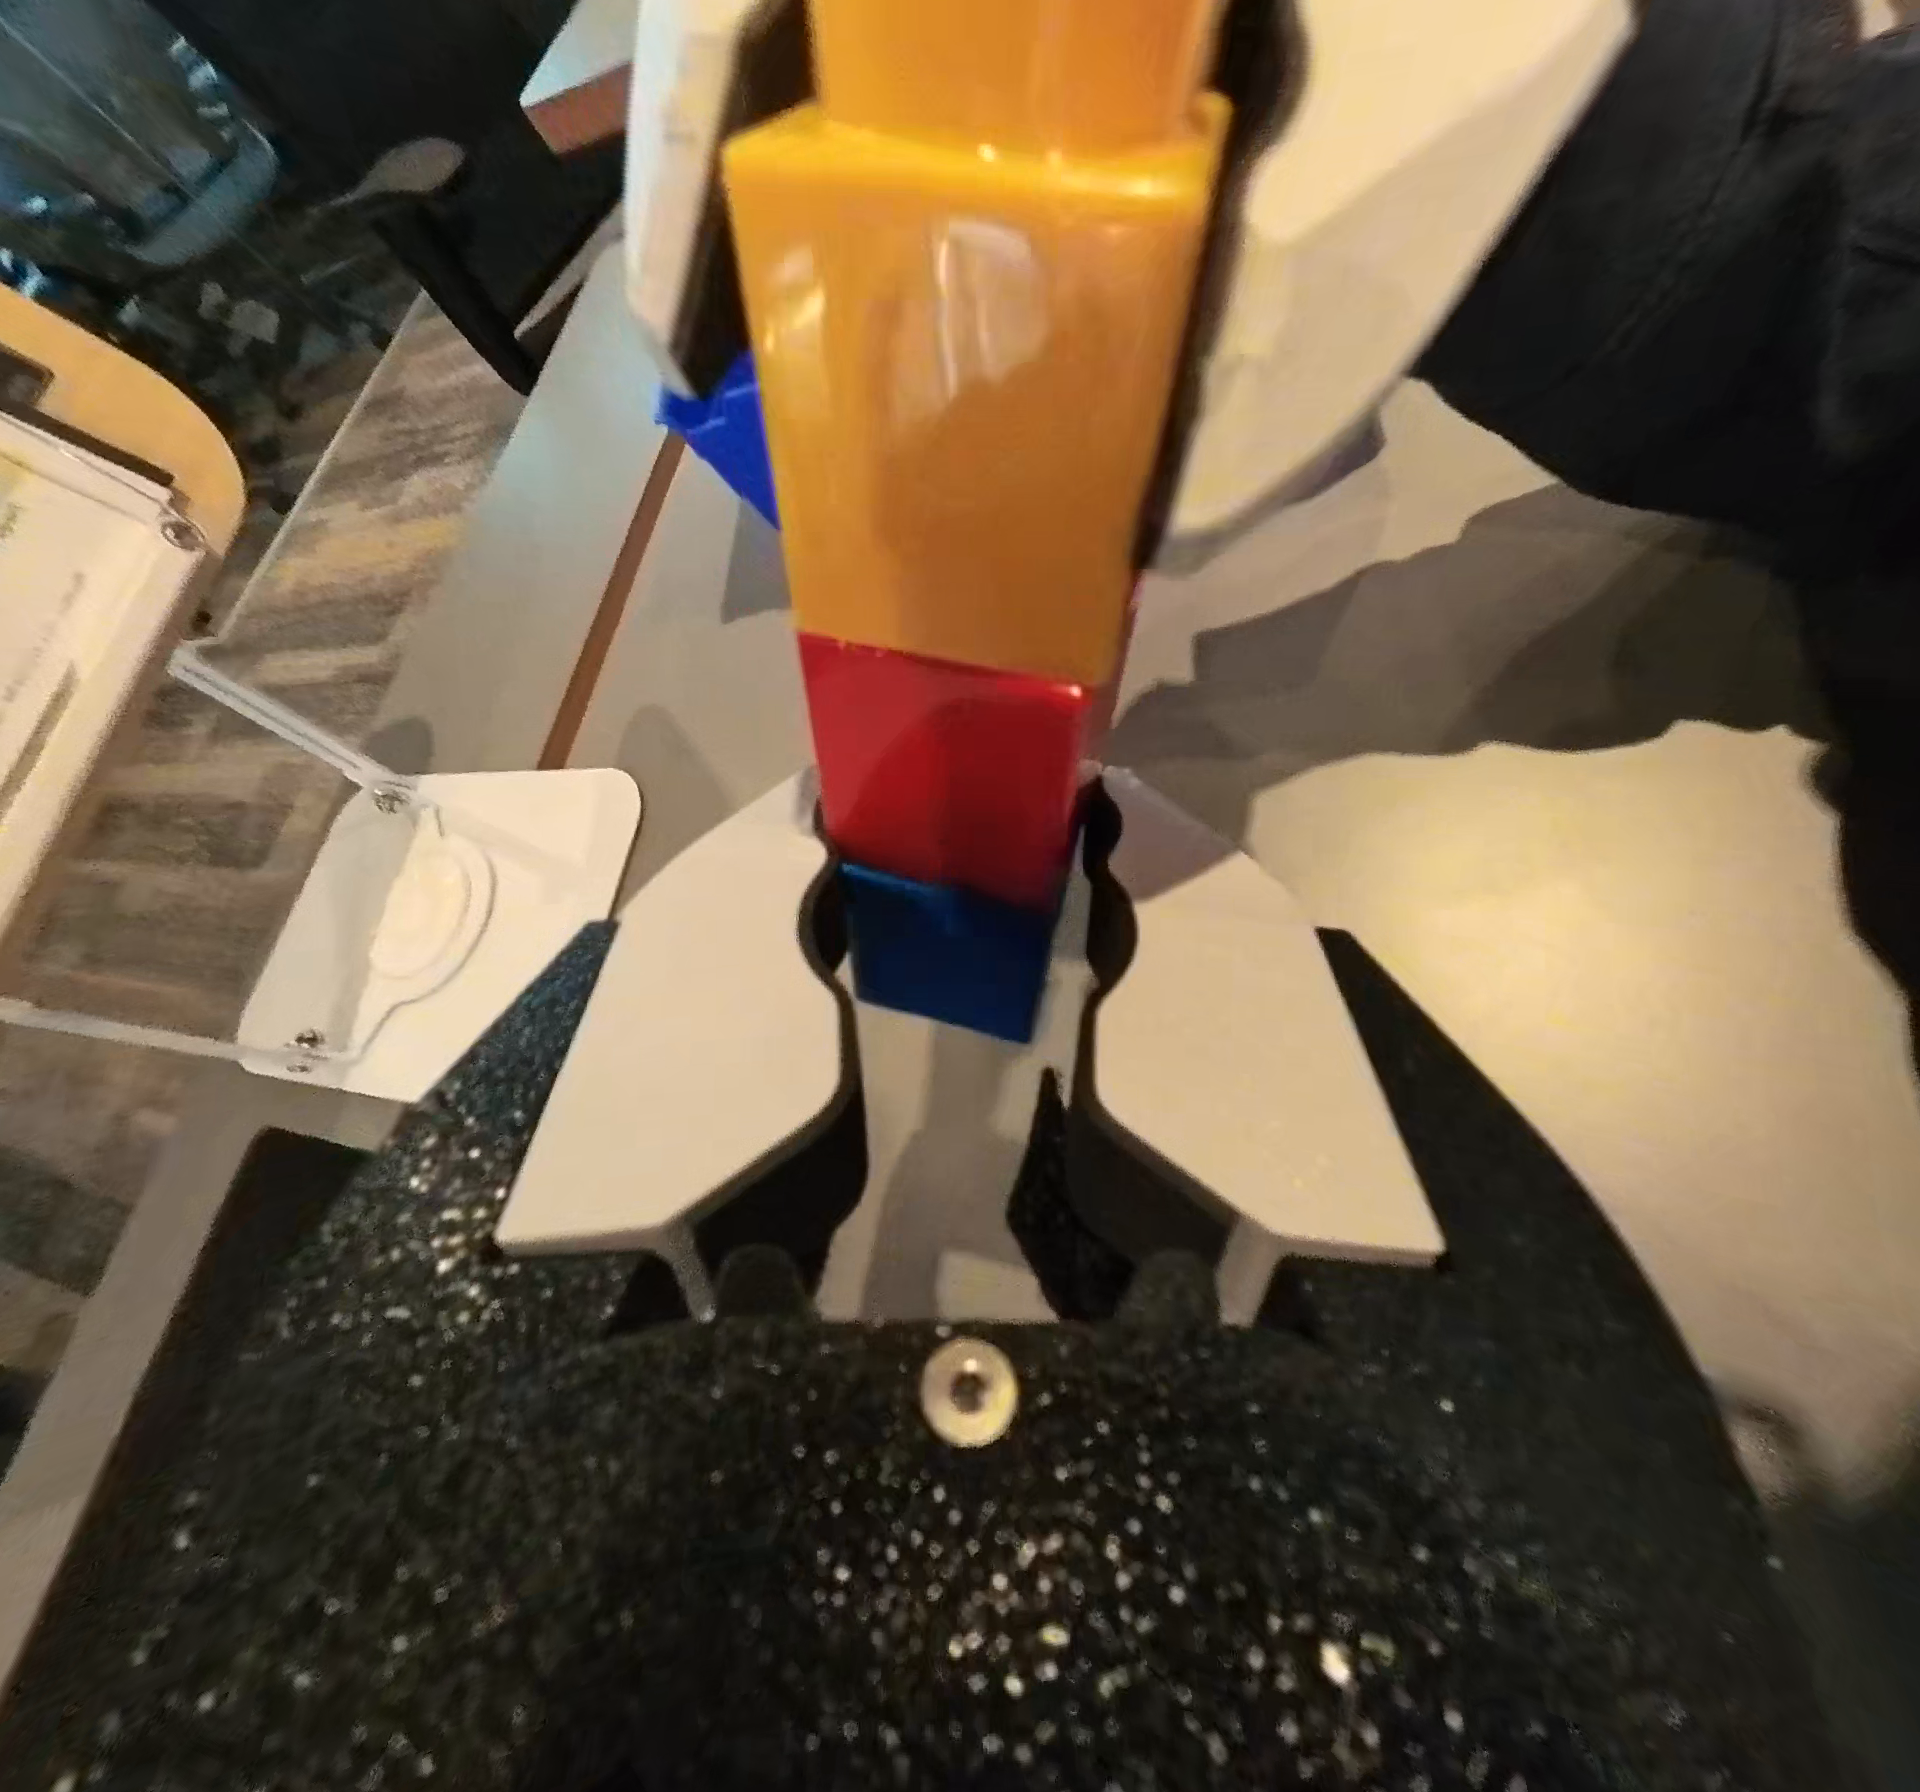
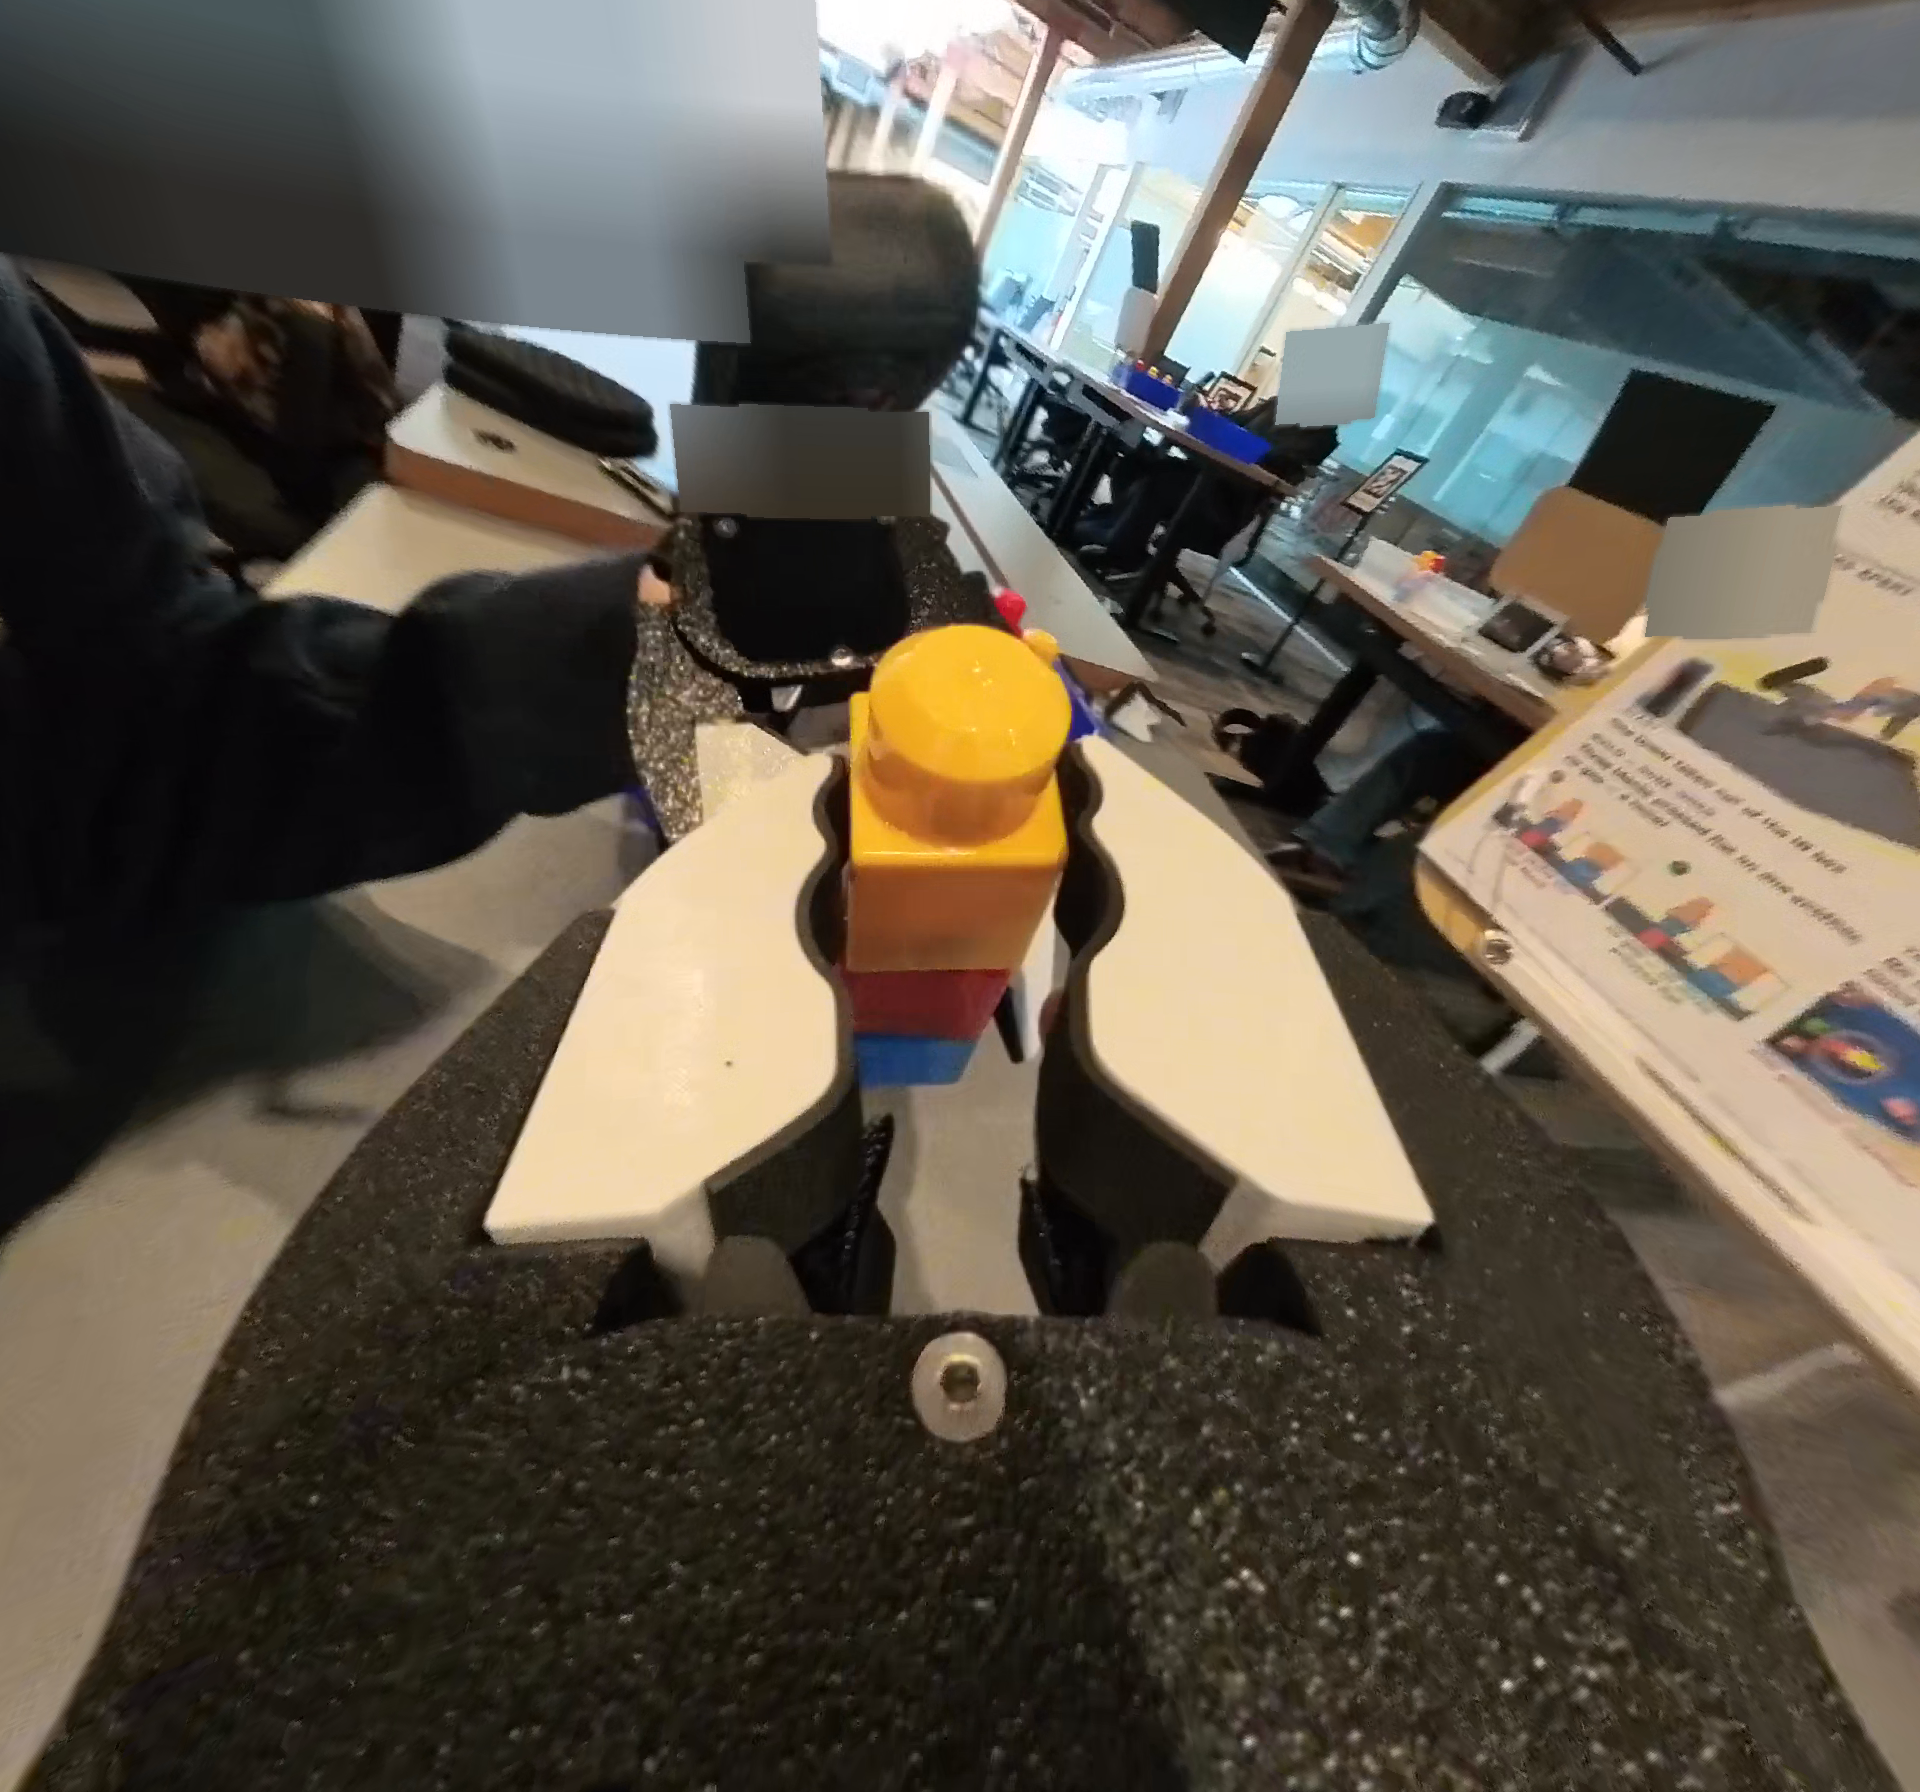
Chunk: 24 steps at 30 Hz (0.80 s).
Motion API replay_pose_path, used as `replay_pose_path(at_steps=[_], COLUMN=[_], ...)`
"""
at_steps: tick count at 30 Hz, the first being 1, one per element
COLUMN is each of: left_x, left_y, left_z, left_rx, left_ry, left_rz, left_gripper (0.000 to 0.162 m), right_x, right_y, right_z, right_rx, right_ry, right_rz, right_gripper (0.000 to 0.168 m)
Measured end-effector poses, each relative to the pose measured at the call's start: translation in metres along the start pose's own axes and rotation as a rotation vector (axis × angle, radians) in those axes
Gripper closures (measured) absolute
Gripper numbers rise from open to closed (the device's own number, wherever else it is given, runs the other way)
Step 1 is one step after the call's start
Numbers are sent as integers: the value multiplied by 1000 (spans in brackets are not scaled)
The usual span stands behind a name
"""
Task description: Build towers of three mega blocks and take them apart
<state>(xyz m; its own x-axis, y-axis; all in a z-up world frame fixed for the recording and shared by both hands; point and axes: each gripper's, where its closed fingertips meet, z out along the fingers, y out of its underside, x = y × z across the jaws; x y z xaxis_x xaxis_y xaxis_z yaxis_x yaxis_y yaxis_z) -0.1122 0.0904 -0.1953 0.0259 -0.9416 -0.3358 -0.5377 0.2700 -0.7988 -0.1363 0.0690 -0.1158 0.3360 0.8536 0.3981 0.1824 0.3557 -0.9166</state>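
A tower of three blocks stands on the pale table (image 1: 1507, 911): a yellow block (image 1: 966, 371) on a red block (image 1: 935, 766) on a blue block (image 1: 940, 953). My left gripper (image 1: 961, 797) is shut on the red block, its tips at both sides, and the blue block sits between its fingers. In the right wrist view my right gripper (image 2: 956, 807) is shut on the yellow block (image 2: 956, 849) from above, over the red block (image 2: 920, 999) and the blue block (image 2: 914, 1056). The right gripper's white fingers (image 1: 1403, 132) flank the yellow block in the left wrist view.
Another blue block (image 1: 727, 443) lies behind the tower. A clear acrylic sign stand (image 1: 436, 911) is at the left. A printed instruction board (image 2: 1714, 859) stands at the right. A person's dark sleeve (image 2: 312, 703) holds the left gripper (image 2: 790, 620). The tips of one gripper are about 8 cm away from the tips of the other.
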Motion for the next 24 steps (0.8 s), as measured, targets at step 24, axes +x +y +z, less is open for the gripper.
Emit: replay_pose_path(at_steps=[24], left_x=[-14], left_y=[19], left_z=[5], left_rx=[-10], left_ry=[41], left_rz=[-205], left_gripper=[124], right_x=[37], right_y=[1], right_z=[-33], right_rx=[-185], right_ry=[355], right_rz=[-461], right_gripper=[131])
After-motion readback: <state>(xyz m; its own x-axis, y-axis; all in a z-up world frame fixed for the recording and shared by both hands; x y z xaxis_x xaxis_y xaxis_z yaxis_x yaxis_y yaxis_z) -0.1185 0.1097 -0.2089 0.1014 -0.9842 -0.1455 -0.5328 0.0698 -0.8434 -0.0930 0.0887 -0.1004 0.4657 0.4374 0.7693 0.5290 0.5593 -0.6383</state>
